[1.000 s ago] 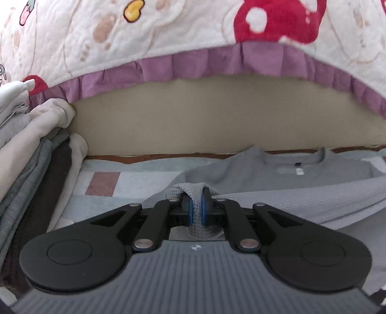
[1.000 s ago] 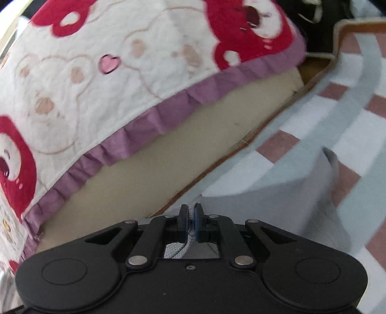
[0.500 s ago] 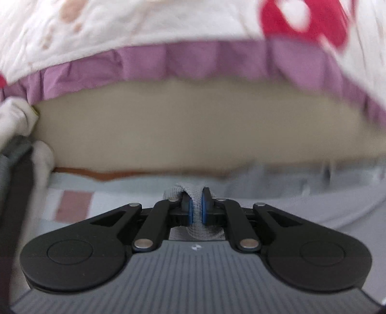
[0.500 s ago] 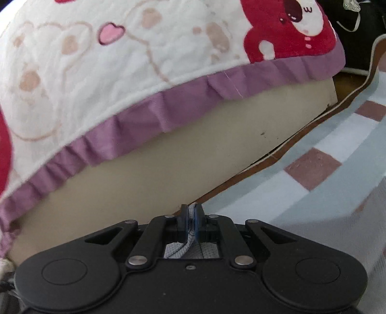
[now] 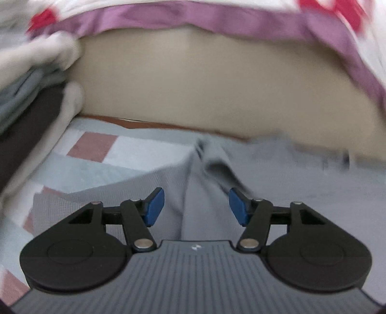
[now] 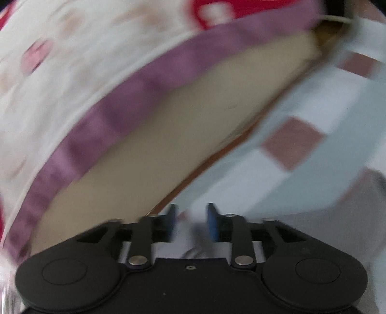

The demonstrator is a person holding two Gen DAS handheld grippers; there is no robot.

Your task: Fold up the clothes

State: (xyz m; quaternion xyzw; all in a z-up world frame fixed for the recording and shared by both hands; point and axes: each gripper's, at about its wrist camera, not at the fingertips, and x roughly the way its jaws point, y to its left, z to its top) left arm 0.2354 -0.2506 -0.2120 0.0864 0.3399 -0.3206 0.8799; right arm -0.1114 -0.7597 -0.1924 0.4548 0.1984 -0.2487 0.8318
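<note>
A: Grey top [image 5: 205, 193] is down on the checked sheet [image 5: 120, 154], lying in front of the beige bed side [image 5: 205, 84] under the quilt [image 5: 217, 17] with its purple frill. A ridge of cloth runs away from the left gripper [image 5: 196, 205] toward the bed.

B: Is the left one gripping it?

A: No. Its jaws are opening, blue pads [image 5: 154, 206] well apart, and the cloth lies between them without either pad pressing on it. I'd judge that is a release: the cloth is on the sheet, so there is no reason to hang on.

B: And the right gripper [image 6: 190, 223]?

A: Also opening, though narrower. The view is blurred. A bit of grey cloth shows low between the fingers, near the body, and I cannot tell that the pads touch it. More of the top [image 6: 325, 224] shows at its right, flat on the sheet [image 6: 277, 181].

B: Why both near the bed side?

A: Likely because the far edge of the fold belongs there, laid square to it.

B: What is that heap on the left?

A: A stack of folded clothes [image 5: 31, 96], pale, grey and dark layers, beside the top but apart from it. Probably where this one goes once finished.

B: Any worry?

A: That ridge. It wants smoothing before the next fold.
</note>
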